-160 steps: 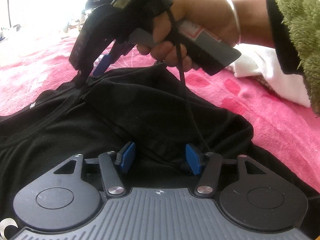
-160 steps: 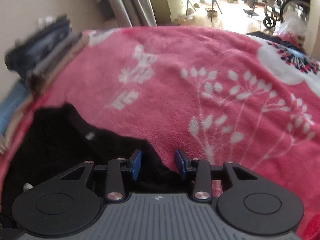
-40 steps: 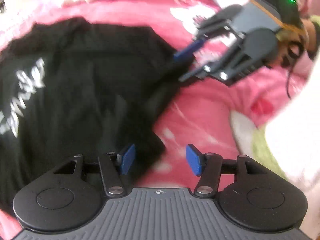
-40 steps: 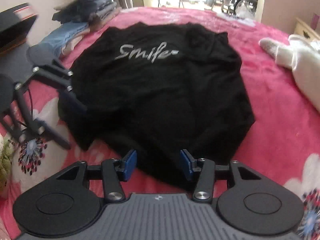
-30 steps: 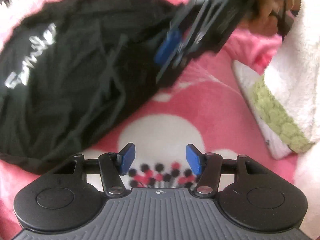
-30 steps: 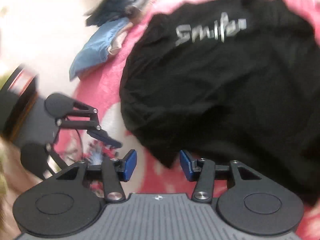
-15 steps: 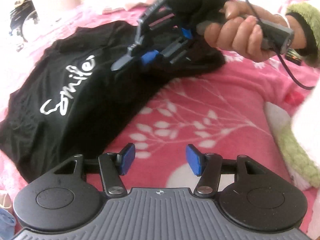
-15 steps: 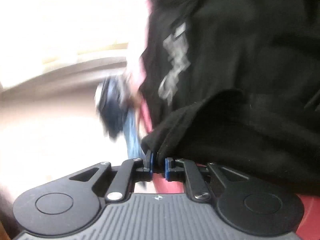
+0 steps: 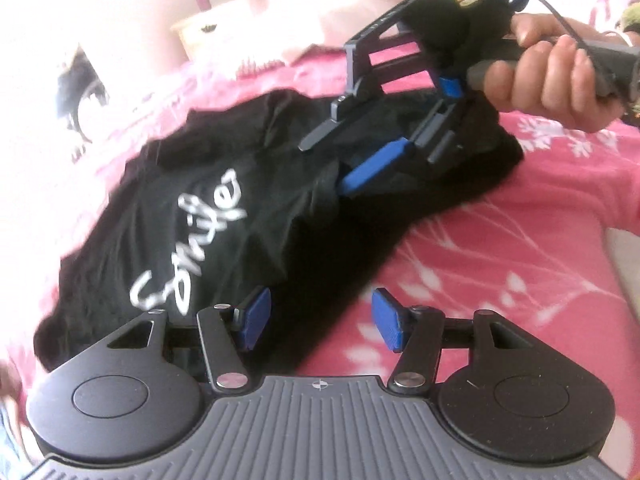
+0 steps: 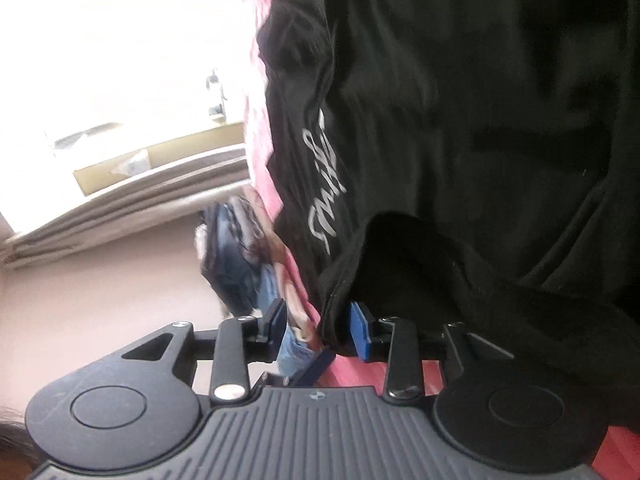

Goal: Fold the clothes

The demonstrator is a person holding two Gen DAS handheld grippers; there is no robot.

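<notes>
Right hand-held gripper rolled; shirt cropped

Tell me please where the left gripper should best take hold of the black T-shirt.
Probably the side hem of the black T-shirt, just ahead of the open left gripper. Come in low from the pink blanket side: there the edge lies flat and exposed.

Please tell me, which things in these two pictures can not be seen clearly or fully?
- Black shirt: in the left wrist view its near hem is hidden behind the left gripper; in the right wrist view its far side is cut off by the frame edge.
- Right gripper: its jaws are opening; whether the pads touch the shirt edge is unclear.
- Stacked clothes: blurred, right wrist view.
- Room background: overexposed in both views.
</notes>
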